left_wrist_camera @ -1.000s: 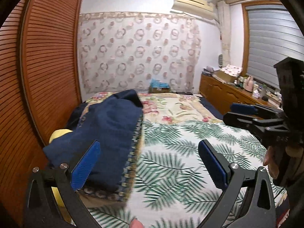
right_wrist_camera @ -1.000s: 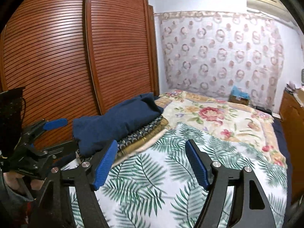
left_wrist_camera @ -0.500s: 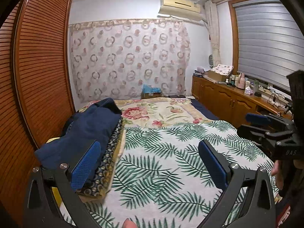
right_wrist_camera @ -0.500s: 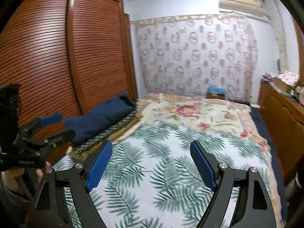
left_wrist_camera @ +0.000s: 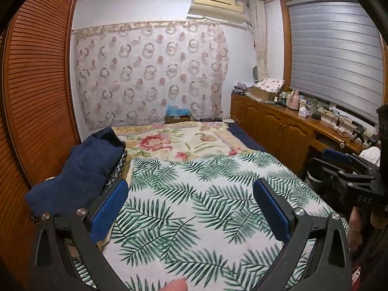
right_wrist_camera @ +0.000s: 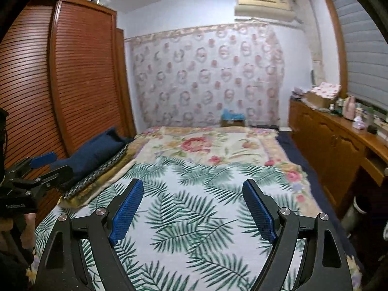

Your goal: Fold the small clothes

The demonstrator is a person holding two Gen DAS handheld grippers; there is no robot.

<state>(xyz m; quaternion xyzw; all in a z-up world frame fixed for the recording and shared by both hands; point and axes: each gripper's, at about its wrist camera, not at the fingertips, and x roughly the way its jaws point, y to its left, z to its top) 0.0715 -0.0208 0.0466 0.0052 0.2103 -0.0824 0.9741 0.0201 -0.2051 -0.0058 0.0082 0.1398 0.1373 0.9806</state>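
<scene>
My left gripper point(left_wrist_camera: 190, 186) is open above a palm-leaf blanket point(left_wrist_camera: 194, 198) on a bed, with nothing between its blue pads. My right gripper point(right_wrist_camera: 192, 185) is open too, over the same blanket point(right_wrist_camera: 198, 208), and holds nothing. Each shows in the other's view: the right gripper point(left_wrist_camera: 325, 160) at the right edge, the left gripper point(right_wrist_camera: 58, 163) at the left edge. A navy folded cloth point(left_wrist_camera: 82, 169) point(right_wrist_camera: 97, 150) lies on a stack of patterned fabric point(right_wrist_camera: 97, 181) along the bed's left side, ahead and left of both grippers.
A floral blanket point(left_wrist_camera: 174, 140) covers the far half of the bed. A slatted wooden wardrobe point(right_wrist_camera: 80, 77) stands close on the left. A wooden sideboard point(left_wrist_camera: 278, 126) with bottles and boxes runs along the right wall. A curtain point(left_wrist_camera: 150, 72) hangs at the back.
Both views have swung right, from the navy stack toward the middle of the bed, and pulled back from it. The right jaws stand a little wider than a second ago.
</scene>
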